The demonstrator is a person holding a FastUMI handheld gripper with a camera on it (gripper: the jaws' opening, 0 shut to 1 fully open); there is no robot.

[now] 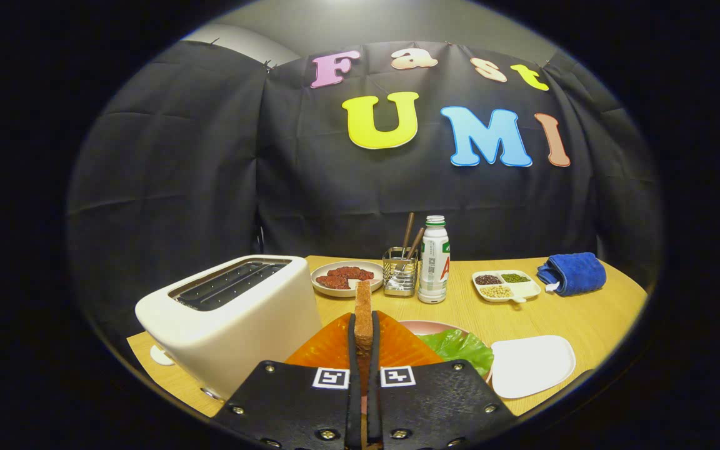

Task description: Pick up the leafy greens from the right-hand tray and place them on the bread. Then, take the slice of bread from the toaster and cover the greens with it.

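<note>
Gripper (pixel 364 340) fingers pinch an upright brown bread slice (pixel 363 312) edge-on, held above the orange fan-shaped mat (pixel 329 347), right of the white two-slot toaster (pixel 235 315). Green leafy lettuce (pixel 457 347) lies on the pink plate (pixel 425 326) just right of the fingers; bread beneath it is not discernible. White tray (pixel 532 365) sits further right. Step judged: covering. Next: turn slice flat, lower it onto the greens.

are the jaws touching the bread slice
Touching. In the gripper view the gripper has both jaws pressed against the sides of the upright bread slice, with no gap on either side.
</note>
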